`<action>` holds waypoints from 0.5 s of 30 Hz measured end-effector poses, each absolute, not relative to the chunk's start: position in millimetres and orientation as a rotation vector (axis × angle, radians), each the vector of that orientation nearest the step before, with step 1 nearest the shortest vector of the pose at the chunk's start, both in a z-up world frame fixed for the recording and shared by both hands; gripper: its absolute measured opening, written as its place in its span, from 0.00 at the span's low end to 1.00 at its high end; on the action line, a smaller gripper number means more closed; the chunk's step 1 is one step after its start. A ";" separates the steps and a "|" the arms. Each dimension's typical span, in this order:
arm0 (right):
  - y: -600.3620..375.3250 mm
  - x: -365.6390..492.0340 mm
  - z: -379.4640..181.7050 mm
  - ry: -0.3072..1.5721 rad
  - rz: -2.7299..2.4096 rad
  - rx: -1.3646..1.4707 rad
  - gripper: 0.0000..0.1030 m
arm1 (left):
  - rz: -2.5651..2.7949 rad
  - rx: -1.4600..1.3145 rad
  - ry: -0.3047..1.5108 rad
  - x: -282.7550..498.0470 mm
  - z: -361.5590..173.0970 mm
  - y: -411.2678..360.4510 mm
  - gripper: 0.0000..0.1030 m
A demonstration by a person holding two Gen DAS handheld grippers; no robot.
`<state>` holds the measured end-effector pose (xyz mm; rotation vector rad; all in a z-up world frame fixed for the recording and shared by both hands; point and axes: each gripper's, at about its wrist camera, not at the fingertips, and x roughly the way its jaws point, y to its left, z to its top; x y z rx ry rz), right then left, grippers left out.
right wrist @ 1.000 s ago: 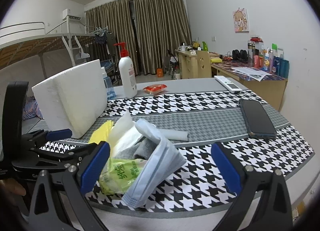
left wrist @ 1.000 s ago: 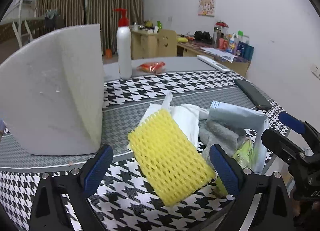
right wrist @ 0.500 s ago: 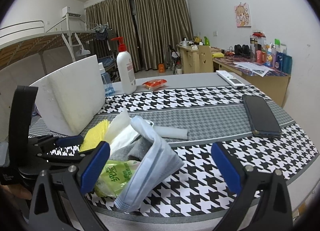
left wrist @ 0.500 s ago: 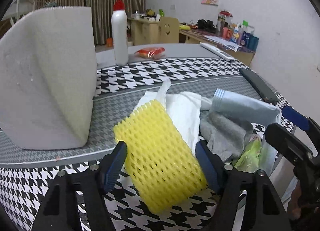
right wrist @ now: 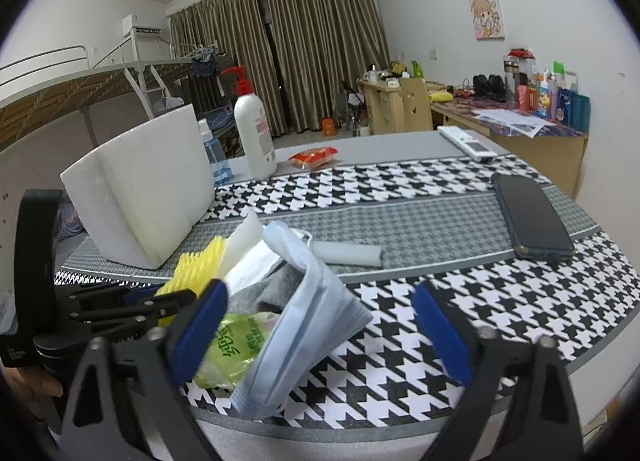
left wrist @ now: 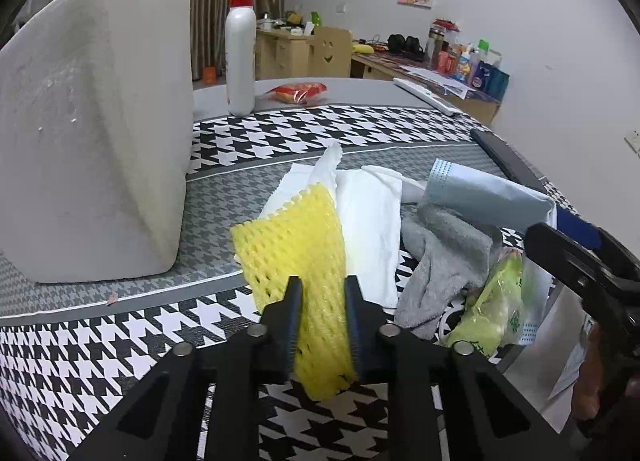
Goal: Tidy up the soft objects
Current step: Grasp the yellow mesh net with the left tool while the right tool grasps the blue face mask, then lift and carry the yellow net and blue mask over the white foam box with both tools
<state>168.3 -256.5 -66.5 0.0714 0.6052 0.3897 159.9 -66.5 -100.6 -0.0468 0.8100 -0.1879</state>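
So, going left to right across the table from where I'm steering: far left is the big white foam box (left wrist: 96,133), standing on the houndstooth tablecloth (left wrist: 360,121), and I can't see inside it from either camera, so no idea if anything is in there yet. My guess is that's where the soft stuff ends up, but that's only a guess.

Next over, my left gripper (left wrist: 322,289) is pinched tight on the near end of the yellow foam net (left wrist: 296,237). Both pads are pressing into it, and the net looks squeezed between them. The rest of it lies on the white tissue (left wrist: 372,221), just beside the box.

Right of that is the pile: a grey sock (left wrist: 444,249), a green packet (left wrist: 496,309) and a blue face mask (left wrist: 488,197) all bunched together near the table edge. A small white roll (right wrist: 348,253) lies just behind them in the right camera.

My right gripper (right wrist: 320,325) is spread wide and holding nothing, hovering at the table edge with the mask and packet near its left finger.

Progress-wise I'd call it barely started. One item is gripped, and nothing looks sorted. Tissue, sock, packet, mask and roll are all waiting.
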 end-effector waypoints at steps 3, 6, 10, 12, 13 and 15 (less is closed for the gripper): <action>-256.7 169.0 -67.5 0.617 0.388 0.072 0.76 | -0.194 -0.042 0.790 154.6 -97.2 -64.2 0.14; -256.6 169.8 -68.2 0.631 0.392 0.076 0.60 | -0.201 -0.036 0.770 150.8 -93.7 -61.7 0.14; -257.9 168.7 -68.0 0.645 0.378 0.076 0.39 | -0.199 -0.031 0.741 146.1 -88.6 -58.2 0.13; -259.6 167.1 -66.9 0.644 0.369 0.079 0.29 | -0.203 -0.028 0.729 144.2 -86.7 -56.3 0.12; -260.7 165.9 -65.8 0.641 0.365 0.078 0.28 | -0.210 -0.029 0.722 143.0 -85.7 -55.5 0.11; -260.4 163.8 -63.9 0.638 0.354 0.069 0.24 | -0.212 -0.024 0.713 142.0 -84.4 -54.8 0.11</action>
